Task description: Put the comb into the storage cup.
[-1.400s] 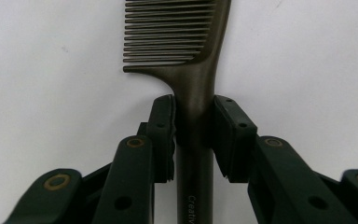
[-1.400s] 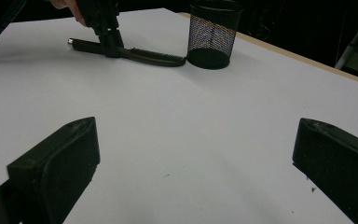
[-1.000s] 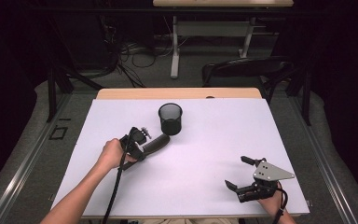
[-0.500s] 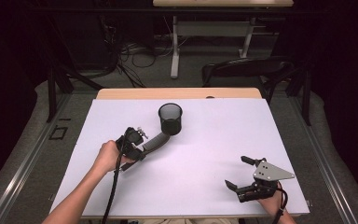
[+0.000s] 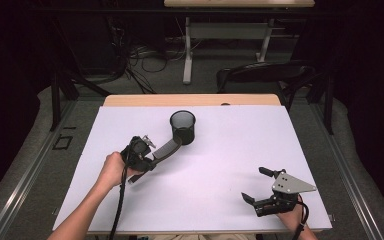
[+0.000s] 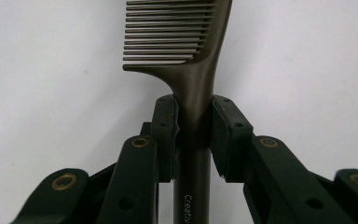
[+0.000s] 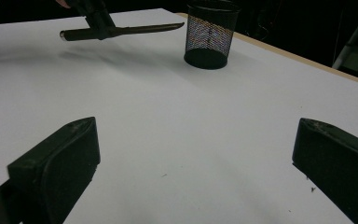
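Note:
A dark grey-brown comb (image 6: 193, 70) is clamped by its handle between the pads of my left gripper (image 6: 194, 121), teeth end pointing away. From above, the left gripper (image 5: 140, 155) holds the comb (image 5: 166, 149) slanted above the table, its tip just in front of the near side of a black mesh cup (image 5: 183, 126). The cup stands upright at the middle back of the white table top (image 5: 230, 150). My right gripper (image 5: 254, 184) rests near the front right corner, jaws wide apart with nothing between them. From the right gripper (image 7: 196, 154), the comb (image 7: 130, 31) hangs level left of the cup (image 7: 209, 35).
The table's wooden back edge (image 5: 190, 100) lies just behind the cup. A dark chair (image 5: 265, 75) and a desk frame (image 5: 220, 35) stand beyond it. Cables trail off the front edge from both grippers.
The left hand has shifted slightly and the comb's tip has swung up toward the cup. The right gripper has not moved.

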Demonstrator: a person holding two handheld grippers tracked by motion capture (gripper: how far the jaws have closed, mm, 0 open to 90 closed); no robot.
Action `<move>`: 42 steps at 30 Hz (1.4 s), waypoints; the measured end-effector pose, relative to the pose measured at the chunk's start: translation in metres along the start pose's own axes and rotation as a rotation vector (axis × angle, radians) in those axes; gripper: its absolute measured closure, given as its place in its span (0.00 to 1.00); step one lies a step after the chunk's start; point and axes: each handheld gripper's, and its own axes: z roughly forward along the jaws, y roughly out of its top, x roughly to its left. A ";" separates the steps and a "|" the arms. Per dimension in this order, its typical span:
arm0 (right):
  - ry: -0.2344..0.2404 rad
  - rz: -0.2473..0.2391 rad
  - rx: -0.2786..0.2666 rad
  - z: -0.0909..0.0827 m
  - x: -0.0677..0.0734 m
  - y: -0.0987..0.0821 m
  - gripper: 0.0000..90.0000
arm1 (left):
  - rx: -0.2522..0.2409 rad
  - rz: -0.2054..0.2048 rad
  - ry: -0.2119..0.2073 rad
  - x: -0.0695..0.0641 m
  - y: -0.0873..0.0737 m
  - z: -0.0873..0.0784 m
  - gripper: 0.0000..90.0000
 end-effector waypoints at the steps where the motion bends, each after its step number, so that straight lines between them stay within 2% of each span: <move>1: 0.000 0.000 0.000 0.000 0.000 0.000 0.00 | -0.006 0.001 0.002 0.000 -0.001 -0.001 0.81; 23: -0.004 0.005 0.004 0.000 -0.001 -0.001 0.00 | -0.143 -0.015 0.009 -0.001 -0.012 -0.008 0.81; 31: -0.005 0.006 0.006 0.001 -0.001 -0.001 0.00 | -0.183 -0.006 0.007 -0.001 -0.013 -0.010 0.81; 36: -0.004 0.009 0.004 0.001 -0.001 -0.001 0.00 | -0.199 0.001 0.020 -0.002 -0.013 -0.012 0.81; 42: -0.002 0.005 0.004 0.001 -0.001 -0.001 0.00 | -0.248 -0.008 0.033 -0.001 -0.010 -0.012 0.81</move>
